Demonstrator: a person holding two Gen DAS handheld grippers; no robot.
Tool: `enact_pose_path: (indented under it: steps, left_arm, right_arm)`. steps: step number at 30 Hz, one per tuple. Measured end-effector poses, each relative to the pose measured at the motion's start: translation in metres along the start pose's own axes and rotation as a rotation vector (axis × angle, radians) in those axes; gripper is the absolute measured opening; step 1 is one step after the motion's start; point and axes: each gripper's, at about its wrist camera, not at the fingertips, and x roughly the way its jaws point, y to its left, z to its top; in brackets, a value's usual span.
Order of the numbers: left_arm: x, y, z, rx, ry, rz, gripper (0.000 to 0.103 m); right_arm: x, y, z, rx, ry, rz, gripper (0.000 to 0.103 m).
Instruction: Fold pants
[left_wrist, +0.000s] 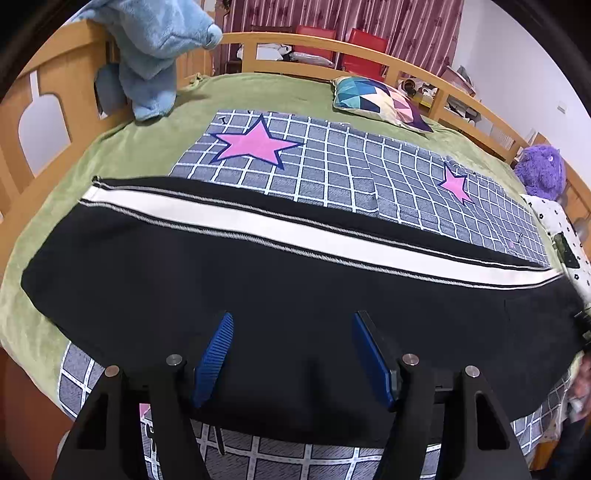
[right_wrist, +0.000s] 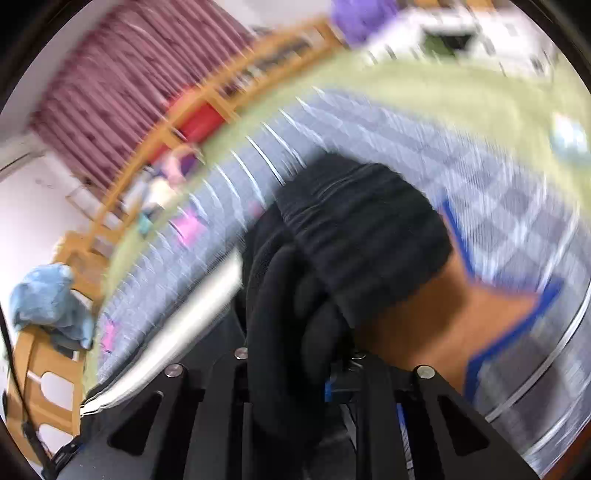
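Note:
Black pants (left_wrist: 280, 295) with a white side stripe (left_wrist: 295, 232) lie lengthwise across the bed in the left wrist view. My left gripper (left_wrist: 291, 325) hovers over the near black edge, open and empty, blue pads (left_wrist: 216, 354) apart. In the blurred right wrist view, my right gripper (right_wrist: 332, 332) is shut on a bunched black end of the pants (right_wrist: 354, 236), lifted above the bed. The stripe (right_wrist: 192, 314) trails down to the left.
The bed has a green blanket (left_wrist: 129, 151) and a grey checked sheet with pink stars (left_wrist: 332, 166). A blue plush (left_wrist: 155, 48) hangs on the wooden rail. A patterned pillow (left_wrist: 380, 101) and a purple plush (left_wrist: 541, 170) lie at the far side.

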Motion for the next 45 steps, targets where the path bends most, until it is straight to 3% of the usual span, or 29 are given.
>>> enact_pose_path:
  steps: [3,5,6,10,12,14,21,26,32,40,41,43,44,45]
  left_arm:
    - [-0.005,-0.004,-0.001,0.012,-0.008,-0.001,0.065]
    - [-0.008,-0.003,-0.004,0.017,-0.014,-0.004,0.065]
    - [-0.008,-0.002,-0.005,0.017,-0.011,-0.006,0.065]
    - [0.000,0.005,-0.011,0.022,0.025,-0.003,0.065]
    - [0.001,0.012,-0.013,0.020,0.023,0.010,0.065]
    - [0.000,0.024,-0.014,0.002,0.021,0.013,0.065]
    - [-0.001,0.089,-0.018,-0.094,-0.014,0.056,0.065]
    - [-0.006,0.155,-0.022,-0.184,-0.038,0.079,0.065]
    - [-0.003,0.211,-0.021,-0.257,-0.043,0.127,0.065]
    - [0.018,0.251,-0.014,-0.378,-0.061,0.019,0.062]
    - [0.021,0.252,-0.012,-0.384,-0.067,-0.004,0.055]
    - [0.020,0.252,-0.010,-0.380,-0.086,0.009,0.031]
    - [0.018,0.250,-0.008,-0.357,-0.094,0.012,0.009]
    - [0.014,0.251,-0.006,-0.347,-0.099,0.011,0.009]
  right_arm:
    - [-0.043,0.016,0.029,-0.094,-0.149,0.018,0.016]
    - [-0.049,0.003,0.036,-0.084,-0.211,-0.047,0.021]
    - [-0.036,-0.012,0.035,-0.065,-0.161,-0.110,0.023]
    - [0.005,-0.057,0.009,-0.015,0.050,-0.203,0.037]
    - [0.005,-0.067,-0.004,-0.018,0.072,-0.236,0.042]
    - [-0.011,-0.063,-0.018,-0.054,0.040,-0.265,0.047]
    - [-0.051,-0.015,-0.043,-0.191,0.024,-0.359,0.047]
    - [-0.076,0.033,-0.068,-0.267,-0.005,-0.324,0.047]
    - [-0.046,0.119,-0.107,-0.405,0.048,-0.233,0.047]
    - [-0.008,0.169,-0.165,-0.472,0.190,-0.208,0.047]
    - [-0.007,0.173,-0.171,-0.481,0.199,-0.203,0.047]
    - [-0.007,0.180,-0.179,-0.496,0.206,-0.197,0.047]
    - [-0.007,0.185,-0.183,-0.503,0.207,-0.196,0.047]
    - [-0.006,0.189,-0.187,-0.507,0.209,-0.193,0.047]
